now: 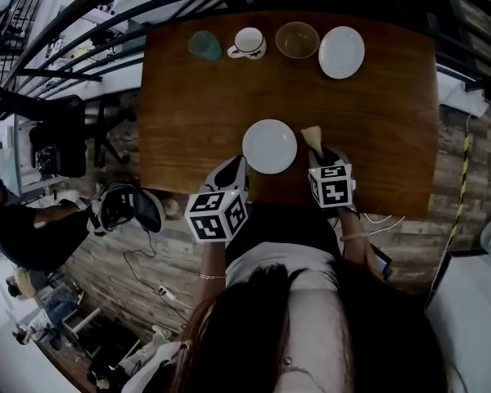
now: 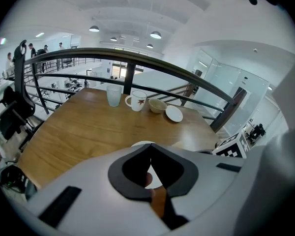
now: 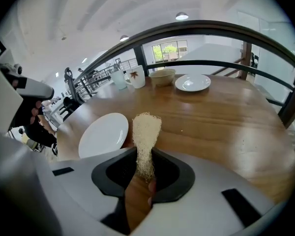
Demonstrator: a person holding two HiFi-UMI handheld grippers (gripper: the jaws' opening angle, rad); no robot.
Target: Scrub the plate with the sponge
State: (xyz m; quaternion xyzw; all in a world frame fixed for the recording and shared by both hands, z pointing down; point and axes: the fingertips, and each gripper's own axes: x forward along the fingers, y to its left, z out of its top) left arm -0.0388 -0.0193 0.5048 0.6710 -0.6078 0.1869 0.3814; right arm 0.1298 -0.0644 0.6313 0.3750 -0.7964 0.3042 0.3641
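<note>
A white plate (image 1: 270, 146) lies near the front edge of the wooden table (image 1: 196, 105). My right gripper (image 1: 318, 157) is just right of it, shut on a beige fibrous sponge (image 1: 312, 137). In the right gripper view the sponge (image 3: 146, 129) is pinched thin between the jaws (image 3: 145, 154) and stands up above them, with the plate (image 3: 104, 134) to its left. My left gripper (image 1: 231, 171) sits at the plate's near left rim. In the left gripper view its tips (image 2: 148, 146) meet with nothing between them. Only a sliver of the plate (image 2: 143, 143) shows above them.
Along the table's far edge stand a bluish glass (image 1: 204, 45), a white mug (image 1: 249, 43), a bowl (image 1: 298, 39) and a second white plate (image 1: 341, 51). A dark railing (image 3: 196, 31) runs behind the table. A person sits down at the left (image 1: 16, 228).
</note>
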